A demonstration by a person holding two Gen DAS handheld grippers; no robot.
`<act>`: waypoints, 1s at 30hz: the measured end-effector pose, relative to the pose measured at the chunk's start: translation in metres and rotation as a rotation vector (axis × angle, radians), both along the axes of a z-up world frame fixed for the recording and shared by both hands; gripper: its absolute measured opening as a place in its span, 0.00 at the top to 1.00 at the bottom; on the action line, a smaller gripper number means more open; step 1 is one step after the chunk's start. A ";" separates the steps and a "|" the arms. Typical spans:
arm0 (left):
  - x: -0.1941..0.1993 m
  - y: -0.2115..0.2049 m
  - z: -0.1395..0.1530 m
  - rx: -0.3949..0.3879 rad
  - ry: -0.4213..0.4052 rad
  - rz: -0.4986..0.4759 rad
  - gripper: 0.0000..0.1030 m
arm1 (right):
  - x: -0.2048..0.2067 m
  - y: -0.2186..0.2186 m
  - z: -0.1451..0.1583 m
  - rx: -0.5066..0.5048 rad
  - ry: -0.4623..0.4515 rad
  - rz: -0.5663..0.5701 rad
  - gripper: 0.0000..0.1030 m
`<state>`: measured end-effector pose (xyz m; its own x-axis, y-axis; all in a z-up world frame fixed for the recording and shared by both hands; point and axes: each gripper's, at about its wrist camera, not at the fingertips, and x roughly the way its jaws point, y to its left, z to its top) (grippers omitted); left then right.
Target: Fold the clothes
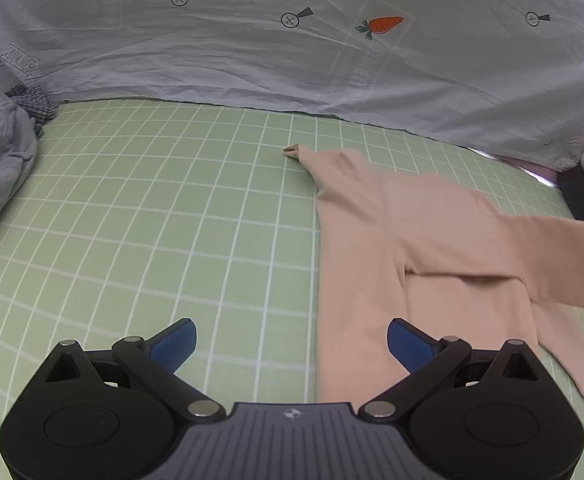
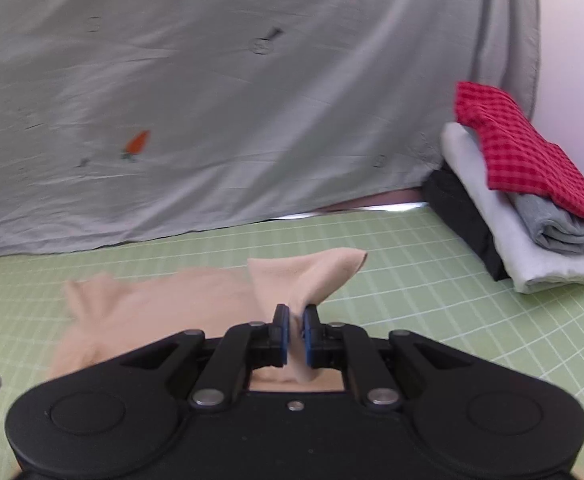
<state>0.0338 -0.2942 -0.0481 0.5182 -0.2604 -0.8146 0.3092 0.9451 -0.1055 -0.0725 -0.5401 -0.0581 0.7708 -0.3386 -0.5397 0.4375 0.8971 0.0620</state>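
**Sleeve pinched by right, left held wide**

Right hand-held gripper (image 2: 296,330) is held low, level, fingers clamped on a lifted sleeve of the peach top (image 2: 164,308). Left hand-held gripper (image 1: 290,344) is spread wide, w/ nothing gripped, over the green grid mat (image 1: 152,220). Garment lies flat beyond; folded stack (image 2: 532,208) is seen far right.

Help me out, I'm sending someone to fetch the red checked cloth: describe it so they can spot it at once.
Look along the green grid mat to its far right corner, where a stack of folded clothes sits by the wall. The red checked cloth lies on top of that stack. It is the only red, patterned piece; the ones under it are plain grey, white and black.
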 end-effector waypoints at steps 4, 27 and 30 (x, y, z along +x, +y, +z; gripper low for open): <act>-0.030 0.023 0.006 0.015 -0.006 -0.032 0.02 | -0.014 0.048 0.000 -0.002 0.007 0.073 0.92; -0.093 0.126 -0.001 0.081 0.050 -0.099 0.02 | -0.067 0.218 -0.042 0.077 0.137 0.263 0.92; -0.095 0.129 -0.004 0.091 0.061 -0.106 0.02 | -0.068 0.221 -0.053 0.102 0.173 0.255 0.92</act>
